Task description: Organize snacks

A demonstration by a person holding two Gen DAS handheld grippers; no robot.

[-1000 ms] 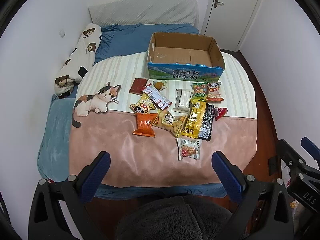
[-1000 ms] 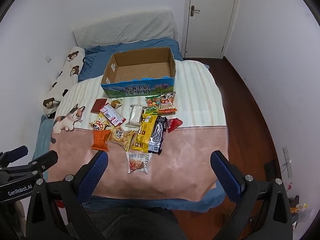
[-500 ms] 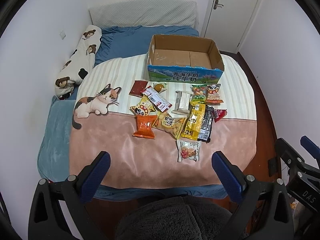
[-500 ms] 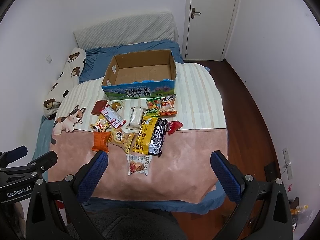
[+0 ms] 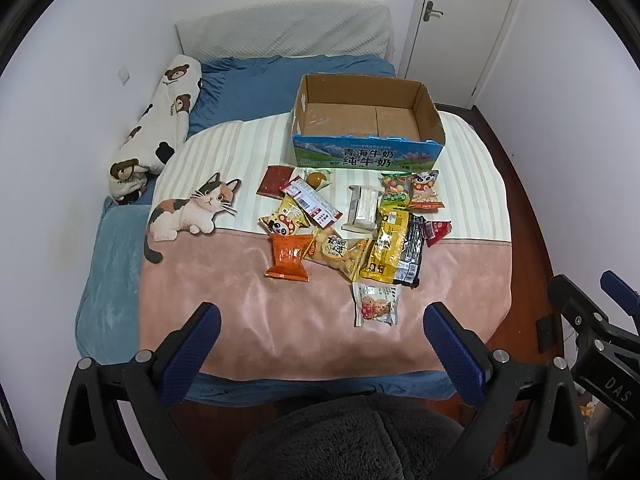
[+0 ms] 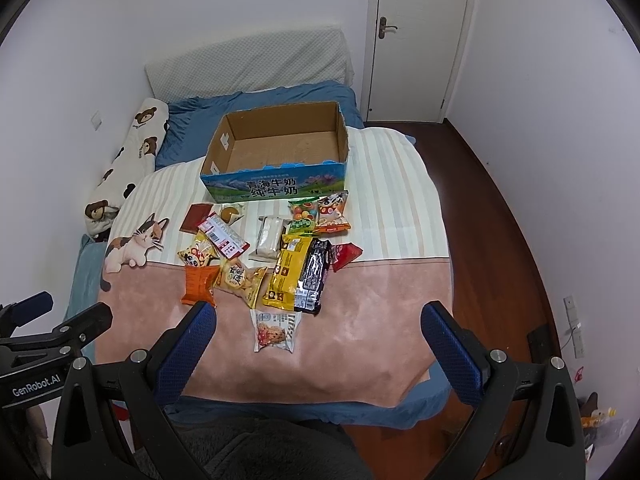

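Snacks point(image 5: 352, 224) lie before cardboard box point(image 5: 366, 128), seemingly empty.

A home bedroom: a bed point(image 5: 120, 280) fills most of the room, with a bear-print bolster point(image 5: 160, 120) along its left edge. Beyond its head stands a white door point(image 6: 416, 32); dark wood flooring point(image 6: 500, 220) lies to its right.

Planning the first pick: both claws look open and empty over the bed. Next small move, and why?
Probably lower the right claw toward the white cookie packet, jaws kept open. It lies alone on the pink blanket, nearest the claws and clear of the snack pile, so it looks the easiest grasp. The cardboard box beyond the pile is empty. The left claw is open too and holds nothing.
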